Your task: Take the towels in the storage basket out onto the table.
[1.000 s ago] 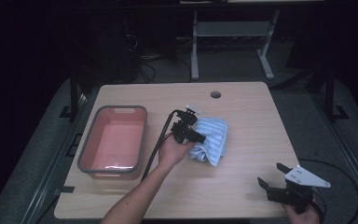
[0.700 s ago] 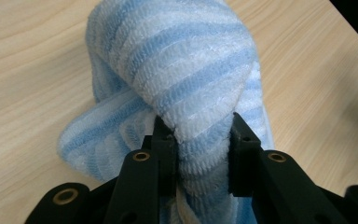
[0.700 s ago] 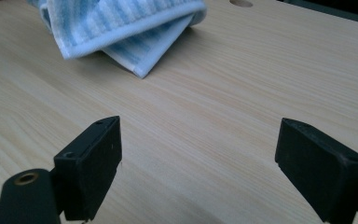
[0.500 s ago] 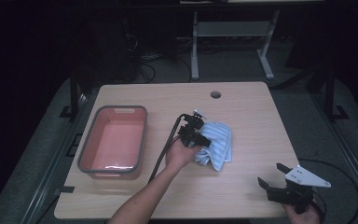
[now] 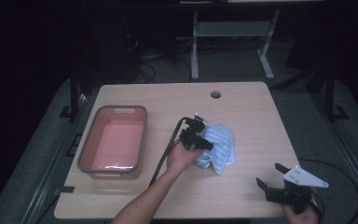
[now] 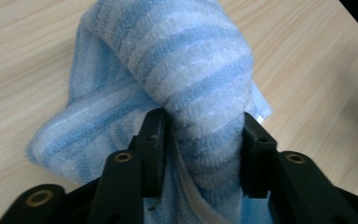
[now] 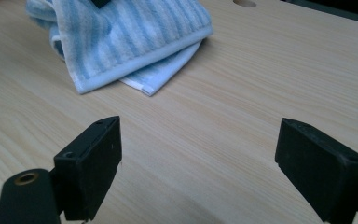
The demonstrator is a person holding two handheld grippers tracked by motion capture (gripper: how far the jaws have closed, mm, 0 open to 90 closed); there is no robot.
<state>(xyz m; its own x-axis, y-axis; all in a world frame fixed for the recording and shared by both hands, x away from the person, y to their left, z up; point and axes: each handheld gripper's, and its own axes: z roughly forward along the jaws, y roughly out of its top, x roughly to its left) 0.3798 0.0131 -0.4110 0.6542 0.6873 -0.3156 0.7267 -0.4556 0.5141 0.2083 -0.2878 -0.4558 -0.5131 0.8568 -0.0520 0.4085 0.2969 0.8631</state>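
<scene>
A blue-and-white striped towel [image 5: 220,148] lies bunched on the wooden table [image 5: 261,116], right of centre. My left gripper [image 5: 204,142] sits at the towel's left edge, low over the table. In the left gripper view a thick fold of the towel [image 6: 191,60] fills the gap of my left gripper [image 6: 203,135] and touches both pads. Its jaws have just been opening, with the fold still between them. My right gripper [image 5: 269,175] rests open near the front right corner. Bare wood lies between the jaws of my right gripper [image 7: 200,154], and the towel [image 7: 130,37] is farther off.
A pink tub with a grey rim [image 5: 86,149] stands at the left of the table. A round cable hole [image 5: 215,94] is near the far edge. A cable [image 5: 165,154] trails from the left gripper toward the front edge.
My left gripper has carried the towel a little to the right and lowered it onto the table. The right gripper has stayed where it was.
</scene>
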